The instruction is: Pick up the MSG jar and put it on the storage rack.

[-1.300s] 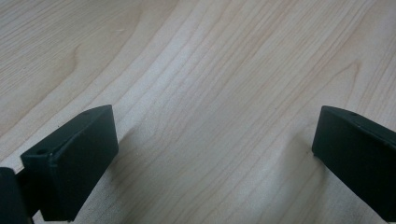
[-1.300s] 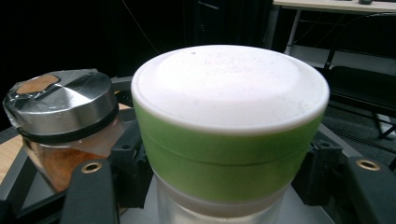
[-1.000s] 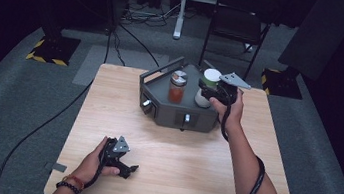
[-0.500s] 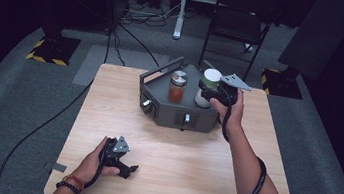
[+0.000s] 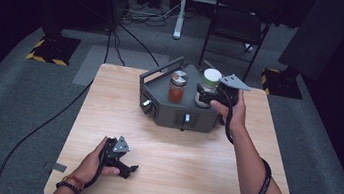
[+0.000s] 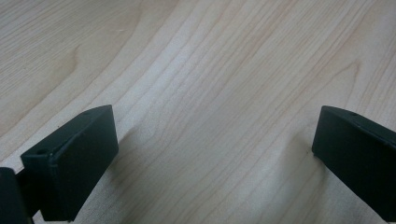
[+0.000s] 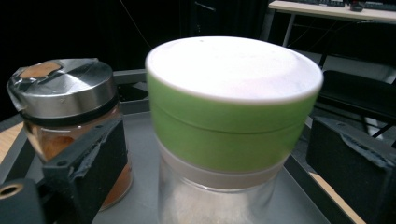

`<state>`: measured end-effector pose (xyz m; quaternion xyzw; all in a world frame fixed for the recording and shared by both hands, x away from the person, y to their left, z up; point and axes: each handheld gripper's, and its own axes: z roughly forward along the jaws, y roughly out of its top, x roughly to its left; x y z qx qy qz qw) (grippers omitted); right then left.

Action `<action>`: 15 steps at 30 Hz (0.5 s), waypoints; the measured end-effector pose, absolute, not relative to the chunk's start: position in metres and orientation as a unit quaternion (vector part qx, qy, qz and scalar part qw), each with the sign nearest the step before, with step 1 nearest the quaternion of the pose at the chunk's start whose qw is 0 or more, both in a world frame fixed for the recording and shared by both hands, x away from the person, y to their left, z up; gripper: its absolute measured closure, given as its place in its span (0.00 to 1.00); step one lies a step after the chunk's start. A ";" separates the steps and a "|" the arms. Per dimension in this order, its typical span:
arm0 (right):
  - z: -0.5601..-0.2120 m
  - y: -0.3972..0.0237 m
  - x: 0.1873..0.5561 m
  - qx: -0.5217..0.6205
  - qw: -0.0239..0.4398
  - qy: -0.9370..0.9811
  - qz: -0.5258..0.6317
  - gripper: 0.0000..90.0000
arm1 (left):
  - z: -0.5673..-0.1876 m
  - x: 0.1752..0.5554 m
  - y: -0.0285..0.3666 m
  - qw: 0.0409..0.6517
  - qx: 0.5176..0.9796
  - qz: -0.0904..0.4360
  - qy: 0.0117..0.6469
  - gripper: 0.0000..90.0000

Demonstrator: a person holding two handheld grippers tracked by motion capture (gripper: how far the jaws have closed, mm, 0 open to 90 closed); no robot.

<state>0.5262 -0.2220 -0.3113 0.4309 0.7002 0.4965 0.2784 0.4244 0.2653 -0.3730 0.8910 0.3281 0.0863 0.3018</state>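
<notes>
From the high view, the right gripper (image 5: 205, 97) sits at a green-lidded jar (image 5: 208, 86) atop the grey rack (image 5: 158, 106), beside an orange spice jar (image 5: 177, 86). The left gripper (image 6: 212, 154) rests spread open over bare table (image 6: 210, 56). In the right gripper view, jaws just opened flank the green-lidded jar (image 7: 231, 116) without touching; no label is readable.
</notes>
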 end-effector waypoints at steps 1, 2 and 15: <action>-0.310 -0.222 0.526 0.429 0.278 0.702 0.496 0.06 | -0.373 0.424 0.265 0.302 0.891 0.086 0.328 0.00; -0.310 -0.222 0.525 0.426 0.281 0.703 0.495 0.06 | -0.373 0.424 0.265 0.302 0.891 0.086 0.328 0.00; -0.301 -0.228 0.514 0.413 0.285 0.711 0.492 0.05 | -0.373 0.425 0.265 0.302 0.891 0.086 0.328 0.00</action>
